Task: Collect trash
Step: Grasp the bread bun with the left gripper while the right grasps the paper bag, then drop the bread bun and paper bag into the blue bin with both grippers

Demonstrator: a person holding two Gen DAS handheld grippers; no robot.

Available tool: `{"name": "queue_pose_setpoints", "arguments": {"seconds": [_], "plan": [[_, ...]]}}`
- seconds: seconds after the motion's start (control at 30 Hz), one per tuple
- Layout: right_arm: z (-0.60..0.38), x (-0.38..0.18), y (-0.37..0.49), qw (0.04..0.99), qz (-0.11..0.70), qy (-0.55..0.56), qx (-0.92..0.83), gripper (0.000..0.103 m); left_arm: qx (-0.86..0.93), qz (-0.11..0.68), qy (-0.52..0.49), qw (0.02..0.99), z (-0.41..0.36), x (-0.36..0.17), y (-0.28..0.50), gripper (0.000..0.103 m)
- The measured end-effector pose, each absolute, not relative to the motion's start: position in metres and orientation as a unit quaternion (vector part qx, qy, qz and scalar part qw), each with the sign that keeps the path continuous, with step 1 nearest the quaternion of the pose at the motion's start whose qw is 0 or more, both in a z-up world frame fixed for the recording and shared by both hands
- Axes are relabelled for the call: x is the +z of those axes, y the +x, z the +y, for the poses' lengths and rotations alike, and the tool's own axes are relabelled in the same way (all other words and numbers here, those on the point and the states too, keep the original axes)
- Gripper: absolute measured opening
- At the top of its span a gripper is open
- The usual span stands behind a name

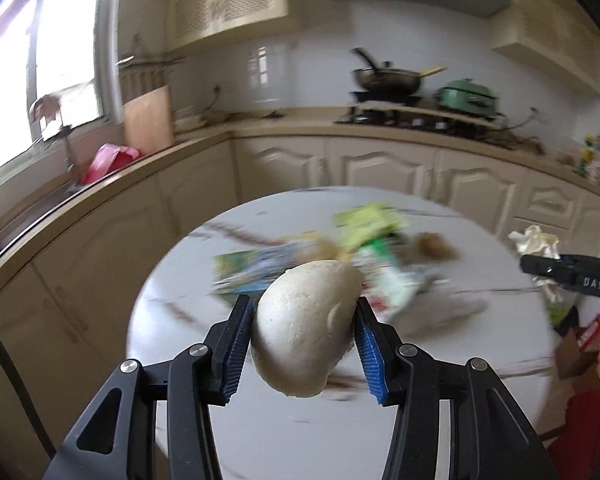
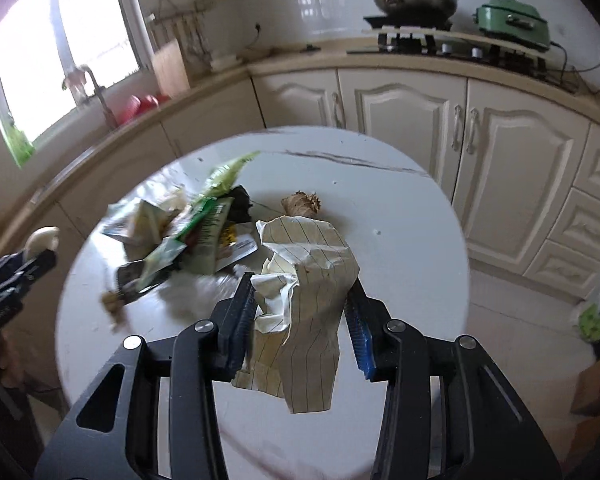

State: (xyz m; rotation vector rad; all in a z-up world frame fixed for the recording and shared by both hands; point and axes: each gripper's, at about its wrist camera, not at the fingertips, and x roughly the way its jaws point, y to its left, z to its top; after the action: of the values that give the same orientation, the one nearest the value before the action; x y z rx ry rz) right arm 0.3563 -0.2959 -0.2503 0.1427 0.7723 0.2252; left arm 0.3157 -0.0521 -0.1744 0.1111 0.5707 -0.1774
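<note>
The left hand-held gripper (image 1: 304,334) clamps a pale steamed bun (image 1: 306,326) above the round desk (image 1: 260,432); the right hand-held gripper (image 2: 300,320) grips crumpled lined paper (image 2: 308,320), with the wrapper pile (image 2: 188,236) ahead-left; both loads are lifted, so I judge the next move is carrying them to a bin, not in view

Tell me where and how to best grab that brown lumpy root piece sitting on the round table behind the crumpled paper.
Probably best to grip the brown root across its narrower middle, coming from above. It lies flat and apart from the wrapper pile on the round table, so both long sides are free. Both hand-held grippers are full now: the left holds a bun, the right crumpled lined paper.
</note>
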Motion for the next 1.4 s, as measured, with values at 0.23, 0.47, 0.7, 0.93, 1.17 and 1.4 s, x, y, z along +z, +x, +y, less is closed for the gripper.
{"name": "queue_pose_setpoints", "arguments": {"seconds": [0.23, 0.47, 0.7, 0.93, 1.17, 1.4], "plan": [[-0.369, -0.244, 0.287, 0.926, 0.354, 0.108, 0.076, 0.041, -0.170, 0.283, 0.076, 0.941, -0.156, -0.170, 0.289, 0.046], [-0.468, -0.277, 0.225, 0.917, 0.369, 0.152, -0.002, 0.041, -0.282, 0.327, 0.108, 0.895, -0.286, -0.200, 0.288, 0.046], [-0.555, -0.341, 0.197, 0.891, 0.400, 0.211, -0.048, 0.041, -0.337, 0.391, 0.168, 0.840, -0.395, -0.258, 0.304, 0.046], [-0.603, -0.401, 0.199, 0.869, 0.425, 0.248, -0.056, 0.041, -0.342, 0.437, 0.212, 0.805, -0.456, -0.315, 0.349, 0.047], [-0.621, -0.451, 0.215, 0.852, 0.442, 0.277, -0.050, 0.042, -0.324, 0.453, 0.227, 0.799, -0.517, -0.343, 0.402, 0.066], [-0.624, -0.477, 0.229, 0.842, 0.450, 0.293, -0.049, 0.043, -0.306, 0.435, 0.225, 0.817, -0.520, -0.352, 0.399, 0.080]]}}
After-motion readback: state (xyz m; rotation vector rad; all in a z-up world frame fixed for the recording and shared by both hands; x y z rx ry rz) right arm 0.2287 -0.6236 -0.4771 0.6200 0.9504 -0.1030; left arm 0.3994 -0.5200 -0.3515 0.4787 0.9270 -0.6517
